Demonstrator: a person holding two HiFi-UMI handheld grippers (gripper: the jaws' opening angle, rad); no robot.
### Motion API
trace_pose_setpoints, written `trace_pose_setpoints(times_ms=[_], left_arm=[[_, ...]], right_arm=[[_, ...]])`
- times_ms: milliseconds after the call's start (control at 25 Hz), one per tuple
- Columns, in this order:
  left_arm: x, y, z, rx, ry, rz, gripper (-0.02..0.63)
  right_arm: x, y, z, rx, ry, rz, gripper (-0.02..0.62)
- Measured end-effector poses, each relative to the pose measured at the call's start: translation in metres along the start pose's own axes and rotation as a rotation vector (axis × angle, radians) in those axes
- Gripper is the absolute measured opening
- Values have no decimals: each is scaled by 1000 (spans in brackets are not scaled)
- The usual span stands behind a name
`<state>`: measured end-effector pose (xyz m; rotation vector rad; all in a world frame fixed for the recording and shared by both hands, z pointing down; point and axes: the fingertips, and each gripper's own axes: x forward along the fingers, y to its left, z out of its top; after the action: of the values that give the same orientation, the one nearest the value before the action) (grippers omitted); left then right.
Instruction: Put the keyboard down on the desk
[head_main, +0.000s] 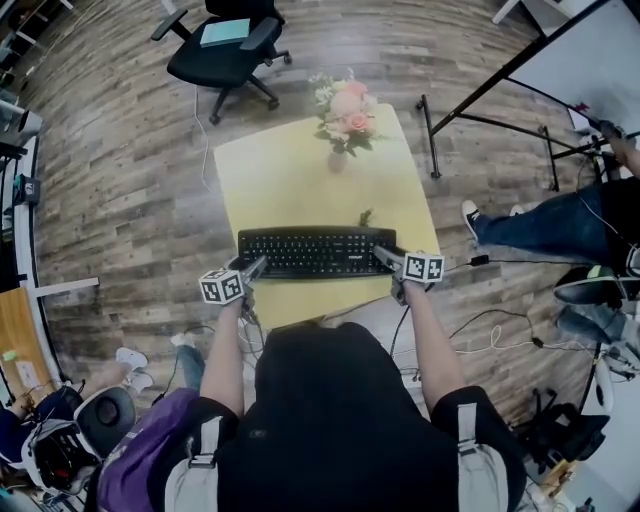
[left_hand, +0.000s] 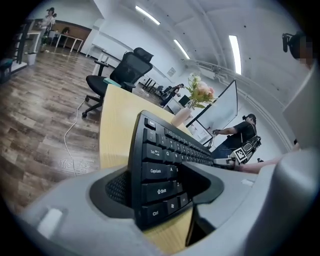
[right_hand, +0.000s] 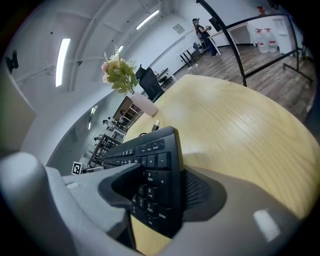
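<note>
Keyboard (head_main: 315, 251) seems flat on bench (head_main: 290, 170); left gripper (head_main: 254, 267) and right gripper (head_main: 385, 257) jaws spread loose around its ends, not pinching; draw both straight outward, no nudging

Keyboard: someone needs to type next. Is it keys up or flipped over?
Keys up. The keyboard shows its key rows to the head view, over the yellow desk.

Head view: both ends of the keyboard (head_main: 315, 251) are covered by the left gripper (head_main: 254, 268) and right gripper (head_main: 386, 257), and its key legends are too small to read. The near edge of the surface (head_main: 300, 170) is hidden behind the wearer's head (head_main: 320, 400). A person (head_main: 560, 225) at right is cut off by the frame edge.
</note>
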<state>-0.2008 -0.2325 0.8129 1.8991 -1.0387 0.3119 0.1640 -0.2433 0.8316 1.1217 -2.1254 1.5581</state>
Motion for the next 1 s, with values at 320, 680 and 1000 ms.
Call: trace_pose_setpoints(times_ms=[320,680,1000], left_arm=[[3,8,-6,-3,22,37,292],[2,13,-8,42,26,100,305],[3,16,-8,85,22,167,319]], right_arm=[[1,0,1,-26,-10,-38,250],[1,1,0,-49,-20,-73,255],[2,-2,0,-75,-32,-135,259]])
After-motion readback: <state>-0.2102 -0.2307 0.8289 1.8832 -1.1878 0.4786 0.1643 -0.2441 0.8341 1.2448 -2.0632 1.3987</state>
